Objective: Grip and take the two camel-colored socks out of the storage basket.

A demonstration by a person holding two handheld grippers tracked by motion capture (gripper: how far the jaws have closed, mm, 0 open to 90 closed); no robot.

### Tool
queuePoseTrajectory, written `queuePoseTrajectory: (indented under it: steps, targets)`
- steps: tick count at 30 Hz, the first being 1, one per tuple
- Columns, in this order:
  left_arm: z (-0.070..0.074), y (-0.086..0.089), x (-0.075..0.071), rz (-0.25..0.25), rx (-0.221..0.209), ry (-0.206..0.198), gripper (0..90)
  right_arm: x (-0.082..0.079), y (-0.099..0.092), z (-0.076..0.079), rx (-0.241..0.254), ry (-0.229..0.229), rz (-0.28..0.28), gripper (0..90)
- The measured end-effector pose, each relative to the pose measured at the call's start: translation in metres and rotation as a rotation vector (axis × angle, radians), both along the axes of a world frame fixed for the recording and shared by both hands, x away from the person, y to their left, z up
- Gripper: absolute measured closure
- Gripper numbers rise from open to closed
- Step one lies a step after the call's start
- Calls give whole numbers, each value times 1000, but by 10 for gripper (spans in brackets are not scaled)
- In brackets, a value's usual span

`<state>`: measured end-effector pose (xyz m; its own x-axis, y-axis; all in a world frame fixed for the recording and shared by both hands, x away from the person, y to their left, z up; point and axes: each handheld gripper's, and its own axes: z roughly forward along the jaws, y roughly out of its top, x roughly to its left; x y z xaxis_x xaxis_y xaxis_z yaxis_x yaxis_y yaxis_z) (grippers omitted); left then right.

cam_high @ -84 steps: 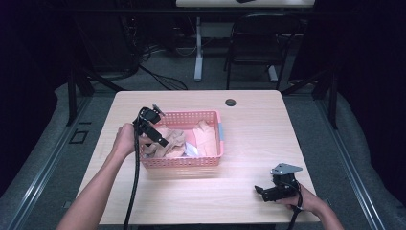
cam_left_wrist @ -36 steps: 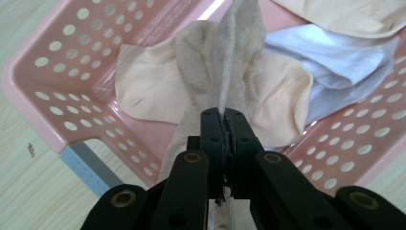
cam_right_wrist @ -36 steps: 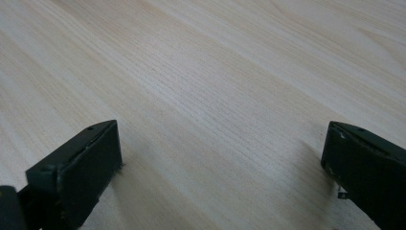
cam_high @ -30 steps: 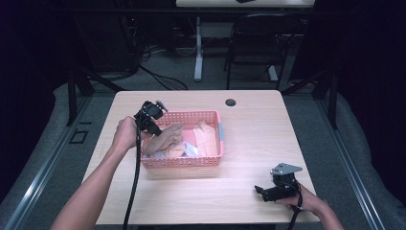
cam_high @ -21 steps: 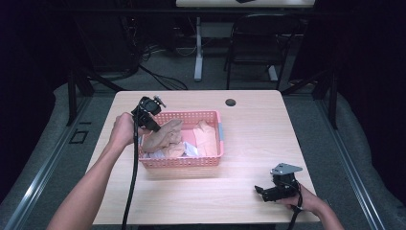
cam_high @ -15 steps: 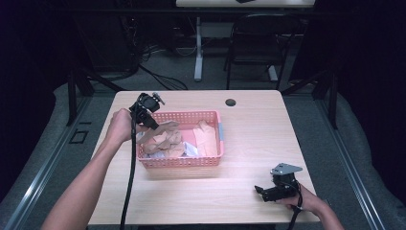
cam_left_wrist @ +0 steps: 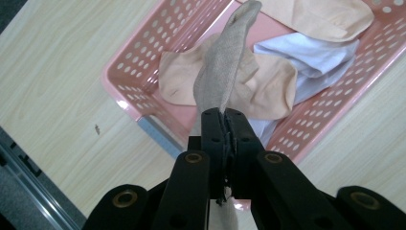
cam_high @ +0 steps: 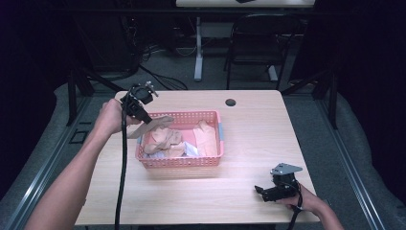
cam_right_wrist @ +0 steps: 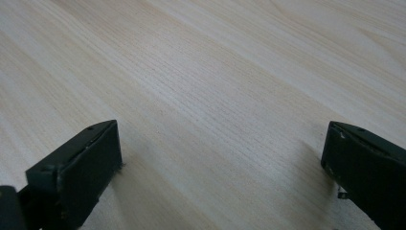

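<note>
1. From the high view we are seeing the whole wooden table (cam_high: pixel 249 124), with the pink basket (cam_high: pixel 180 162) sitting left of its middle and a small dark round fitting (cam_high: pixel 231 102) lying near the far edge.
2. In the same view the left gripper (cam_high: pixel 145 116) is hovering above the basket's far left corner, held in the left hand (cam_high: pixel 111 116), while the right gripper (cam_high: pixel 262 190) is resting low near the table's near right corner, well apart from the basket.
3. The left gripper view is giving us what the high view is leaving unclear: the jaws are pressed together on the end of a grey-beige sock (cam_left_wrist: pixel 225 67), which is stretching away over the basket (cam_left_wrist: pixel 158 45).
4. In that closer view we are making out the basket's contents: peach-coloured socks (cam_left_wrist: pixel 268 86), another pale peach piece (cam_left_wrist: pixel 316 17) toward the far end, and a white cloth (cam_left_wrist: pixel 311 50) lying between them.
5. The right gripper view is showing its two jaws standing wide apart over bare table (cam_right_wrist: pixel 215 86), with nothing between them.
</note>
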<state>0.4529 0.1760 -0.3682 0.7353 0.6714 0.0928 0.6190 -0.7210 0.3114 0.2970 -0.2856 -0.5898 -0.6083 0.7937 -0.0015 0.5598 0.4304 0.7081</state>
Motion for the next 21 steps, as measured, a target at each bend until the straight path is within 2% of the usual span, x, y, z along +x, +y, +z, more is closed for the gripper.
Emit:
queuePoseTrajectory:
  steps: [6,7,17,21]
  targets:
    - [13,13,-5,12,2,-9,869,0,0,0,0,2,4,0]
    - [17,18,-6,14,16,-7,869,0,0,0,0,0,0,0]
    - [26,47,-12,60,32,-5,869,0,0,0,0,0,0,0]
    - [29,60,-15,82,23,-8,869,0,0,0,1,1,0,0]
